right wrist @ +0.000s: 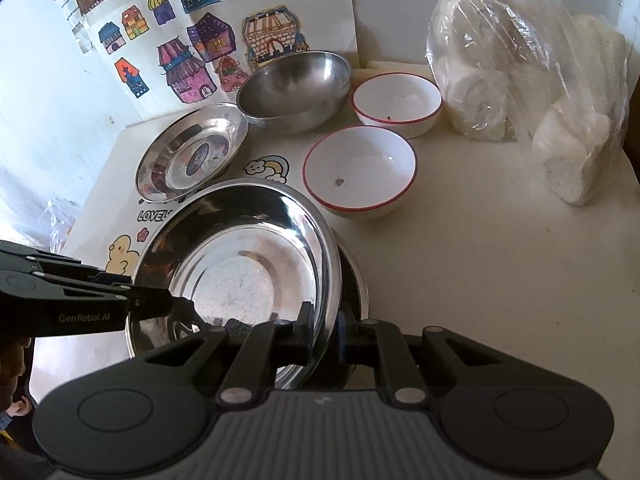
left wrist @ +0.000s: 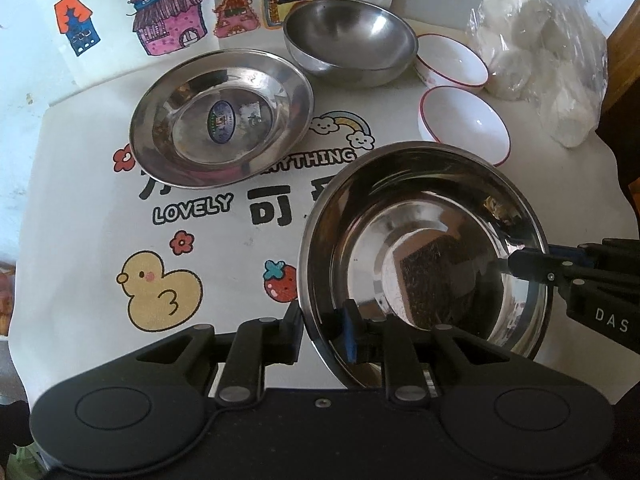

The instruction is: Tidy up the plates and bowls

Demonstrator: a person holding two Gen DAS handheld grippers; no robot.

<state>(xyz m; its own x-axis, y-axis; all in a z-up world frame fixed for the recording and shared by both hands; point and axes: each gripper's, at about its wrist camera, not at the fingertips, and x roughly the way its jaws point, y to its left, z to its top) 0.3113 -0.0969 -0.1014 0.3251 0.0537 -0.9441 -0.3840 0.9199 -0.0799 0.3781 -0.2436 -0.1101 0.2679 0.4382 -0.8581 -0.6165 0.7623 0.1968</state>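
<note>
1. In my left wrist view, a shallow steel plate point(left wrist: 221, 118) with a sticker in its middle lies flat on the bench cloth point(left wrist: 80, 248), left of centre in the upper half of the frame.
2. Just right of it, at upper centre, a deep steel bowl point(left wrist: 350, 42) sits upright, its rim close to the plate's edge.
3. Further right, two white bowls with red rims stand near each other: the far white bowl point(left wrist: 452, 64) beside the steel bowl, and the near white bowl point(left wrist: 466, 122) below it in the frame.
4. At the upper right, a clear bag of white lumps point(left wrist: 540, 60) rests on the bench.
5. In the lower right, the large steel plate point(left wrist: 424, 248) is tilted up off the cloth, held from two sides.
6. My left tool point(left wrist: 320, 332) straddles the plate's near rim at bottom centre; there is no earlier picture to compare, and I cannot tell whether the pads press on the rim.
7. My right tool point(right wrist: 324, 334), in its own view at bottom centre, is clenched on the same plate's rim, with the plate edge-on between its fingers.
</note>
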